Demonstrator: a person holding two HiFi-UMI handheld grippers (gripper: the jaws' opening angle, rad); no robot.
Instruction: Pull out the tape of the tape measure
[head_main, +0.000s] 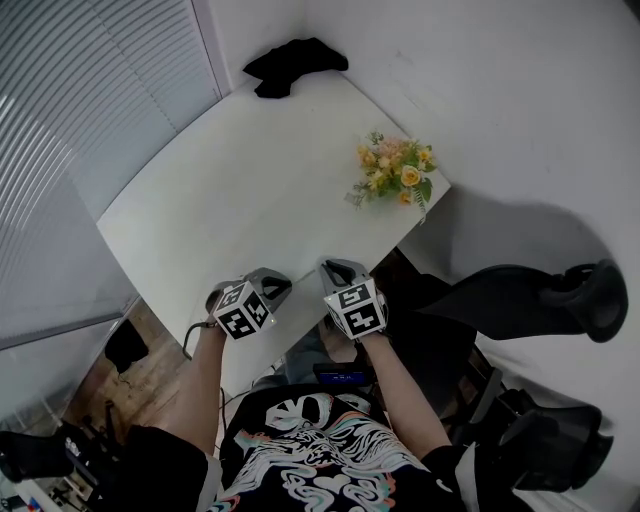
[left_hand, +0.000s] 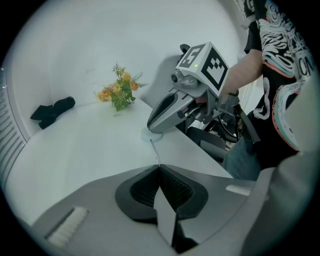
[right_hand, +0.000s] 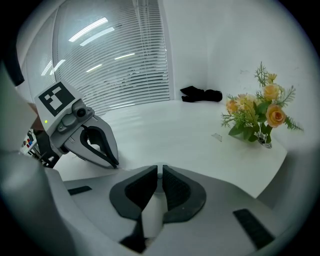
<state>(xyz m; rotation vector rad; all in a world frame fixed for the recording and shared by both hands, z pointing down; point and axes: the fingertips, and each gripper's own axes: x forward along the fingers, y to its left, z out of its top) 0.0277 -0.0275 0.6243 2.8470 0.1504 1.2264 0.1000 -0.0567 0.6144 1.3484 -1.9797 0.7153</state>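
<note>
In the left gripper view a small white round tape measure (left_hand: 148, 135) lies on the white table (left_hand: 90, 145) under the tip of my right gripper (left_hand: 150, 129), whose jaws are closed on it. A thin short length of tape (left_hand: 155, 152) runs from it to my left gripper (left_hand: 159, 167), which is shut on the tape's end. In the head view both grippers, left (head_main: 283, 286) and right (head_main: 338, 268), sit close together near the table's near edge. In the right gripper view the right gripper (right_hand: 160, 173) has a sliver of white between its pads, and the left gripper (right_hand: 115, 164) is just to its left.
A bunch of yellow and orange flowers (head_main: 395, 175) stands at the table's right edge. A black cloth (head_main: 292, 62) lies at the far end. Window blinds (head_main: 90, 110) run along the left. A dark office chair (head_main: 520, 300) is at the right, beside the person's legs.
</note>
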